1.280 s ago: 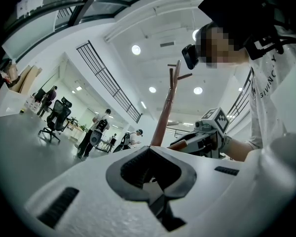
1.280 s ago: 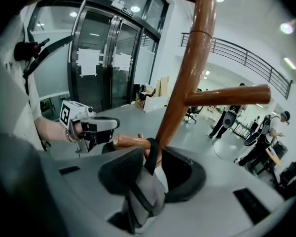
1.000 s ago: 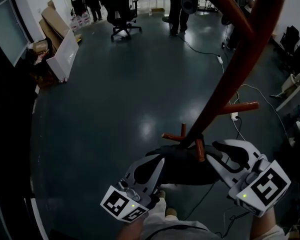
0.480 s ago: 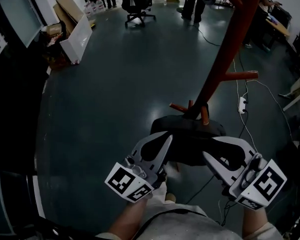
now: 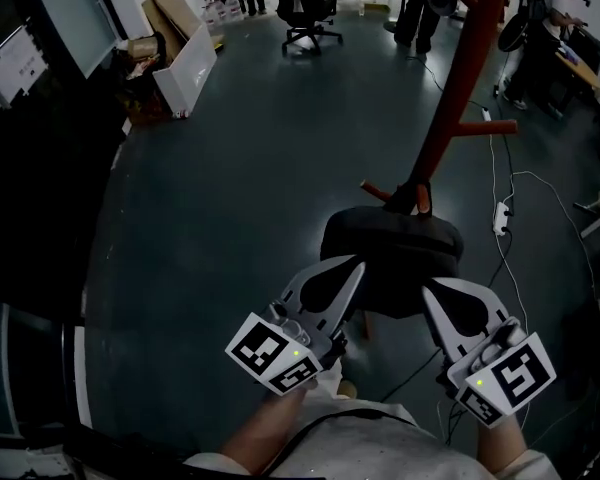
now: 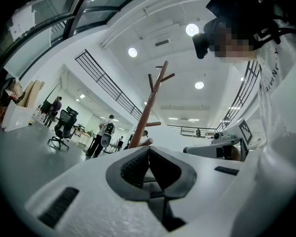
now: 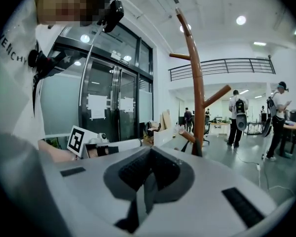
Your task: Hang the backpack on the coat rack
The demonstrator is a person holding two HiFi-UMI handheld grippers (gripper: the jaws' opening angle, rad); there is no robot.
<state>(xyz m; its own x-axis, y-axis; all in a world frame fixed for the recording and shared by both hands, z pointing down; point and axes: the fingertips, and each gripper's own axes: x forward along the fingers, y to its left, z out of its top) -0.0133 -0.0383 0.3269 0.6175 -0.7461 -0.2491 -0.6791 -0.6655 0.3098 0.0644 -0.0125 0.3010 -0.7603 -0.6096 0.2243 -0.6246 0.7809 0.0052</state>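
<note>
The black backpack (image 5: 390, 258) hangs from a short low peg (image 5: 422, 200) of the red-brown coat rack (image 5: 450, 98). In the head view both grippers sit just in front of the bag, near my body. My left gripper (image 5: 356, 266) is at the bag's left side and my right gripper (image 5: 428, 290) at its lower right. Each has its jaws closed together with nothing between them. The left gripper view shows the shut left gripper (image 6: 148, 149) with the coat rack (image 6: 150, 105) beyond it. The right gripper view shows the shut right gripper (image 7: 150, 149) near the coat rack (image 7: 197, 83).
A dark floor surrounds the rack. A power strip with cables (image 5: 500, 218) lies to its right. Further back stand an office chair (image 5: 310, 8), cardboard and a white board (image 5: 185, 58), and people (image 5: 420, 8). Dark glass doors (image 7: 108, 107) run along the left.
Both grippers have drawn back from the backpack toward my body, and the head view has backed away from the rack. The backpack stays hanging on the peg.
</note>
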